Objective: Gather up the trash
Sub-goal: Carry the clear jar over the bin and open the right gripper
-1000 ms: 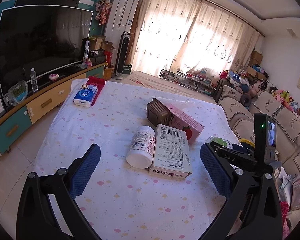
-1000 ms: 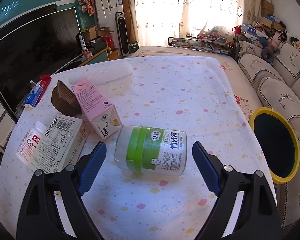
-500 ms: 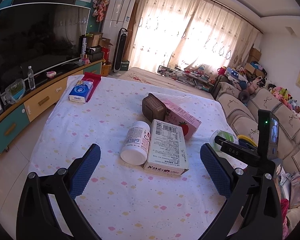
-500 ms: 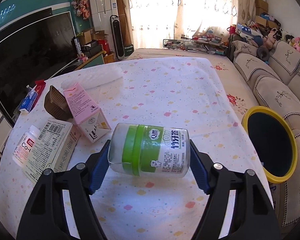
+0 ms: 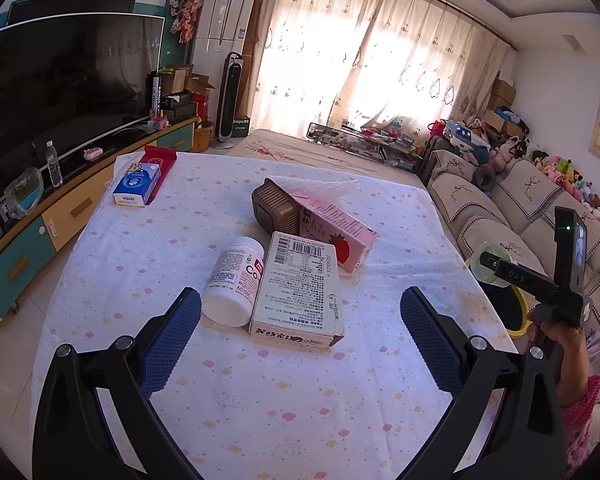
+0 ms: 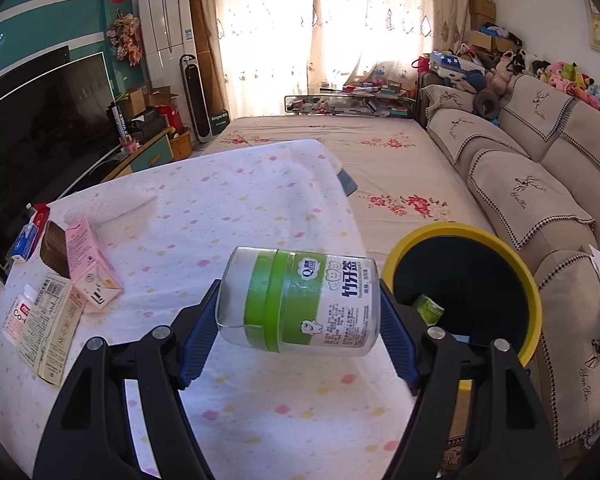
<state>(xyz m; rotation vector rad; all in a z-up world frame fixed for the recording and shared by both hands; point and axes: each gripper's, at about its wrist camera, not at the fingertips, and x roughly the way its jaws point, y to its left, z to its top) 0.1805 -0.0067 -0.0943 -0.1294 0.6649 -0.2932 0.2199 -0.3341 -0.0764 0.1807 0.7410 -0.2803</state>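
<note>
My right gripper (image 6: 298,322) is shut on a clear jar with a green label (image 6: 300,300), held sideways above the table's right edge, just left of a yellow-rimmed trash bin (image 6: 528,280). A green scrap (image 6: 428,308) lies in the bin. My left gripper (image 5: 300,336) is open and empty, just short of a white carton (image 5: 300,292) and a white pill bottle (image 5: 236,276). Behind them lie a pink strawberry milk carton (image 5: 332,228) and a brown tray (image 5: 276,210). The right gripper also shows in the left wrist view (image 5: 500,272), off the table's right edge.
The table (image 5: 260,400) has a white dotted cloth. A blue tissue pack (image 5: 136,182) on a red box sits at its far left corner. A TV stand (image 5: 28,232) runs along the left, a sofa (image 6: 540,168) along the right.
My right gripper closed on the jar, lifted it off the table and carried it right toward the bin. My left gripper drew back a little and stays open.
</note>
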